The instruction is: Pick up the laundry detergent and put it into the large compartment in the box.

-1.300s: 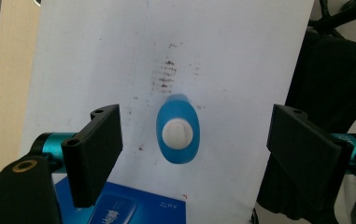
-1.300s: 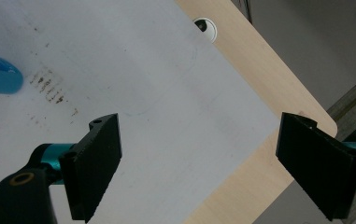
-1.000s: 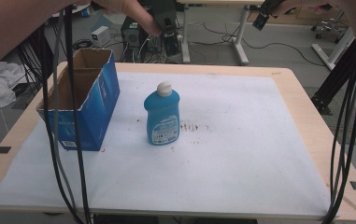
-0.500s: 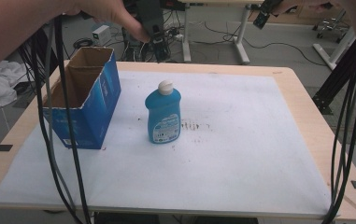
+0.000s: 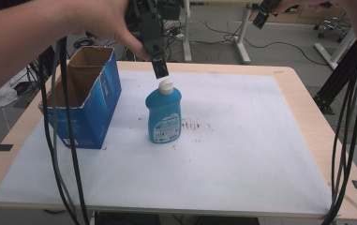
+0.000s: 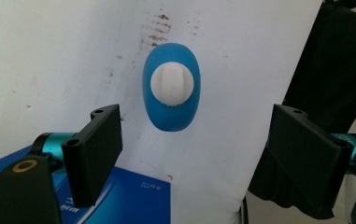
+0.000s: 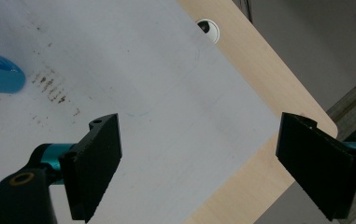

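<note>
One blue bottle (image 5: 165,112) with a white cap stands near the middle of the table (image 5: 302,122), right of one open blue box (image 5: 85,103) by the left edge. Since the earlier high view, the left gripper (image 5: 159,65) has come down to just above the cap.

Left gripper view: jaws wide apart, bottle (image 6: 171,88) below between them.

Right gripper view: right gripper (image 7: 199,163) open over the table's corner.

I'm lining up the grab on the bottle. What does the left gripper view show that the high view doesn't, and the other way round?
Left gripper view alone: the bottle's white cap from straight above, midway between the open jaws of the left gripper. High view alone: the bottle's label, the open top of the cardboard box, and the table edges. Both share the blue bottle, the box and the stained white sheet.
</note>
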The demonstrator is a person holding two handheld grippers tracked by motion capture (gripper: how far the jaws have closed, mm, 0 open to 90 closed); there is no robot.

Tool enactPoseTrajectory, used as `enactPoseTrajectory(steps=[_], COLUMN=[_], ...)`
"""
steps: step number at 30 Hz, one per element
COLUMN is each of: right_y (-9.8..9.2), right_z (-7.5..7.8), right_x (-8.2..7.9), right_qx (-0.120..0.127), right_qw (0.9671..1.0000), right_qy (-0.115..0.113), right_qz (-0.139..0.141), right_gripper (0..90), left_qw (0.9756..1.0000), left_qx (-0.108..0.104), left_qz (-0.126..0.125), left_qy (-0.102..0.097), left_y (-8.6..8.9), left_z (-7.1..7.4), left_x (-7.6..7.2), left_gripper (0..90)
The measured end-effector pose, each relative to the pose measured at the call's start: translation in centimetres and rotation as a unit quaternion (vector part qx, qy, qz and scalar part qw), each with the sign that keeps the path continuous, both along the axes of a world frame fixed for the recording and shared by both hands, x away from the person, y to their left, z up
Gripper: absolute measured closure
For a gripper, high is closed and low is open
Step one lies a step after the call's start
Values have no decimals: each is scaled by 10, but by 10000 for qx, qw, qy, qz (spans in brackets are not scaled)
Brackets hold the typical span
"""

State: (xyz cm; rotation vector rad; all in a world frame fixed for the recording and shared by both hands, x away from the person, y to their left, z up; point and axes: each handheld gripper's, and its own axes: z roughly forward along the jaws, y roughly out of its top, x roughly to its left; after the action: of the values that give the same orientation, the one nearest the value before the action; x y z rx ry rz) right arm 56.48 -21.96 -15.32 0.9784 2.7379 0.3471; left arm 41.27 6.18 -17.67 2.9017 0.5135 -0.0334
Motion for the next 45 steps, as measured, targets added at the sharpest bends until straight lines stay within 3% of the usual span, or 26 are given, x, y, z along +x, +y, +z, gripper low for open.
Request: enactPoseTrajectory(steps=[19, 45], right_y=[-1, 1], right_z=[1, -1], right_x=[-2, -2], right_qx=[0, -12], right_qw=[10000, 10000], right_qy=[-16, 1], right_qz=[7, 43], right_gripper=[137, 137], left_qw=[9999, 9997], left_qx=[36, -37], left_qz=[64, 194], left_qy=[75, 126], left_y=[-3, -2], left_z=[-34, -55], left_x=[1, 2], left_gripper=[183, 183])
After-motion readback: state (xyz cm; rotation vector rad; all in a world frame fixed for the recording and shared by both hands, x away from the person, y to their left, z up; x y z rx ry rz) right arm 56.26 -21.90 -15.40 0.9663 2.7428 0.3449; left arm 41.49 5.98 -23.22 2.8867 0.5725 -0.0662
